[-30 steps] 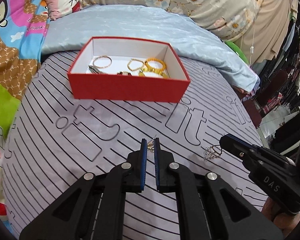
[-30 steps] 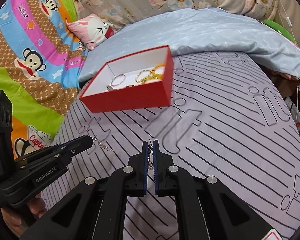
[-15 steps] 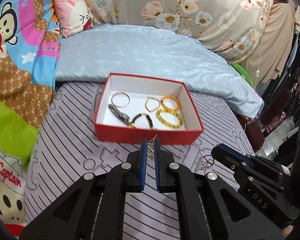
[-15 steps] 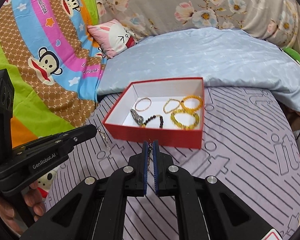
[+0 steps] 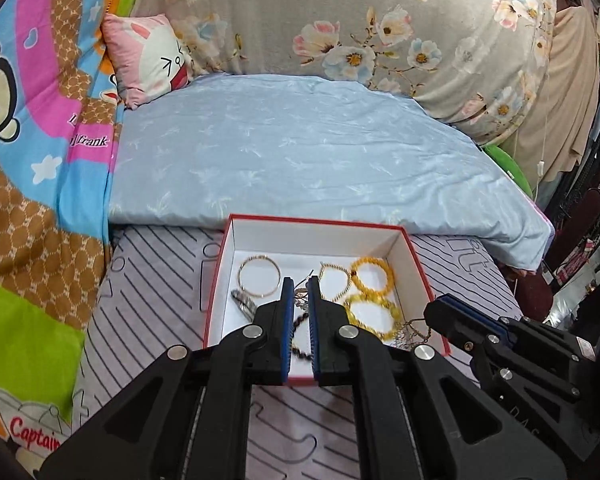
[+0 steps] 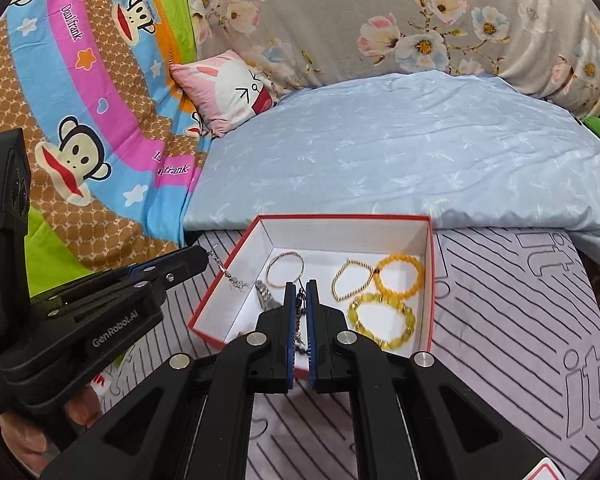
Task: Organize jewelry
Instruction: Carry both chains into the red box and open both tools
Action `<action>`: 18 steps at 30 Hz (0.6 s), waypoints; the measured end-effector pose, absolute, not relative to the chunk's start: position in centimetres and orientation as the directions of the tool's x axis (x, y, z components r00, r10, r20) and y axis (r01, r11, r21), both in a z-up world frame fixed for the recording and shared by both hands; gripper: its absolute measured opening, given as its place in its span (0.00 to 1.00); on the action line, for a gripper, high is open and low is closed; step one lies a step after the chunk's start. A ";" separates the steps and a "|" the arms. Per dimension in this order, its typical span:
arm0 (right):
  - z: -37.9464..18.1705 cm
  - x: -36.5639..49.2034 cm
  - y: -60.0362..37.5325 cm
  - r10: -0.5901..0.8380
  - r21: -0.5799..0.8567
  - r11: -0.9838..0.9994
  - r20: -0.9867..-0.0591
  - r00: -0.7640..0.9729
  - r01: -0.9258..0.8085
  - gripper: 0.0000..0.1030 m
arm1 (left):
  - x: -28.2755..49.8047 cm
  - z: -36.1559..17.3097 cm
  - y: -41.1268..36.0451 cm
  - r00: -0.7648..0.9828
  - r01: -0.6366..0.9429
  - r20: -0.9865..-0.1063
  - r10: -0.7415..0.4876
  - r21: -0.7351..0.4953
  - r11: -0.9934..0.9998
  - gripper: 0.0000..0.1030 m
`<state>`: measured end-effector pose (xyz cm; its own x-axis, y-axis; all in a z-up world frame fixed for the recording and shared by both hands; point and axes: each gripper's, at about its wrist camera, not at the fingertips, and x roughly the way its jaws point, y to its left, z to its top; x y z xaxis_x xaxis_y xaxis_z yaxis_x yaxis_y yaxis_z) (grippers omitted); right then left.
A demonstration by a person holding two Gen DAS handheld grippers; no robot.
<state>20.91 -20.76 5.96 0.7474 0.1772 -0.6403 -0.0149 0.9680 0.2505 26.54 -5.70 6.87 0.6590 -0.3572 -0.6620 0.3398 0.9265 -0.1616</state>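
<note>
My left claw (image 5: 301, 286) is clamped on a thin chain (image 5: 300, 293), low centre of frame above the red box (image 5: 324, 381). My right claw (image 6: 301, 290) grips another chain (image 6: 299, 320) over the same box, beside yellow bead bracelets (image 6: 384, 320) lying inside.

One red box (image 6: 431, 280), two amber bead bracelets (image 6: 400, 276), two gold bangles (image 6: 286, 270), perhaps one watch (image 6: 267, 295).

Box (image 5: 416, 264) on bed (image 6: 520, 320), bracelets (image 6: 384, 300) inside, pillow (image 5: 300, 152) behind
</note>
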 end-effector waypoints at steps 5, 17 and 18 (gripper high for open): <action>5.2 23.3 -20.8 0.176 0.243 0.970 -0.651 0.738 -0.017 0.04 | 29.3 6.1 -6.7 0.660 0.329 -0.669 -0.342 -0.152 0.932 0.06; 2.4 26.9 -21.4 0.185 0.258 0.966 -0.679 0.711 -0.005 0.04 | 33.0 2.6 -8.0 0.635 0.310 -0.706 -0.314 -0.139 0.940 0.06; 2.2 27.1 -21.4 0.186 0.259 0.966 -0.680 0.709 -0.005 0.04 | 33.2 2.4 -8.0 0.634 0.309 -0.708 -0.312 -0.139 0.941 0.06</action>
